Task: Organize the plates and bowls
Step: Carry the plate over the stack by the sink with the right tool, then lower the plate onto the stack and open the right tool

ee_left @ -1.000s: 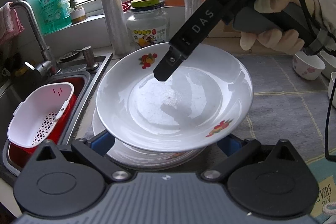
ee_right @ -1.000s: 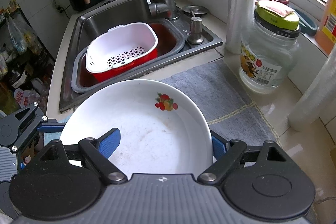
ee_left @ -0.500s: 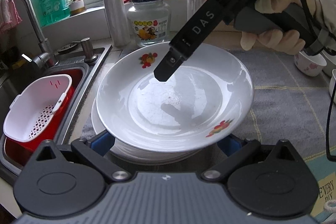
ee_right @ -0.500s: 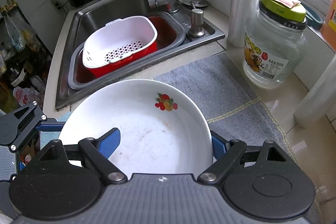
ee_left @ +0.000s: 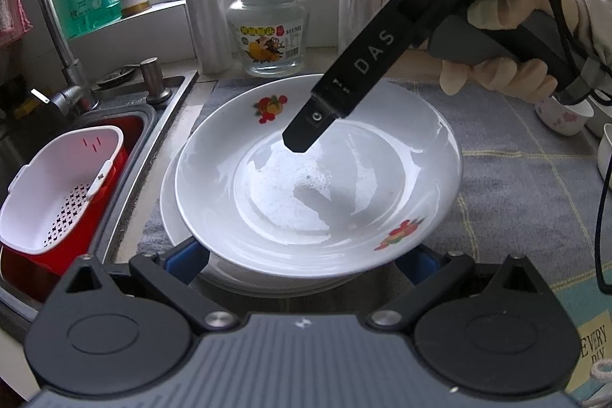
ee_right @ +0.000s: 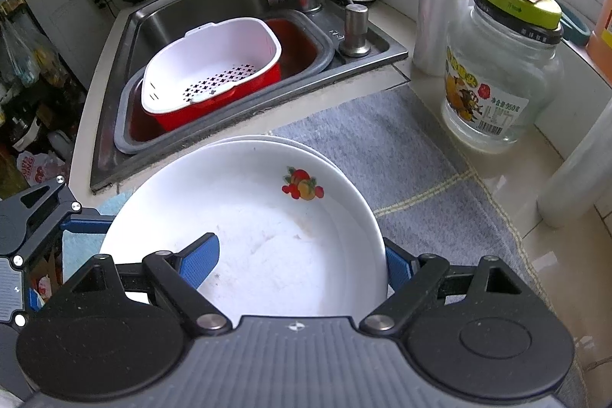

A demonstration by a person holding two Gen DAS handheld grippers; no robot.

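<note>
A white deep plate (ee_left: 317, 186) with fruit decals hangs tilted just above a stack of white plates (ee_left: 172, 213) on the grey mat. My right gripper (ee_right: 302, 260) is shut on the plate (ee_right: 267, 236). One blue pad lies inside the well and the other outside the rim. In the left wrist view its black finger (ee_left: 344, 90) reaches down into the plate, with a gloved hand (ee_left: 497, 75) on the handle. My left gripper (ee_left: 302, 257) stands open, its pads wide apart under the plate's near edge. The stack's rim (ee_right: 290, 140) peeks out beyond the held plate.
To the left a sink holds a red basin with a white colander (ee_left: 57, 194). Behind the mat (ee_left: 516, 178) stand a glass jar (ee_left: 267, 21), two plastic-wrapped rolls and bottles on the sill. Small bowls (ee_left: 562, 117) sit at the far right.
The plate stays gripped the same way. In the right wrist view the stack's rim has come into sight beyond the held plate. The surroundings shifted only slightly.
</note>
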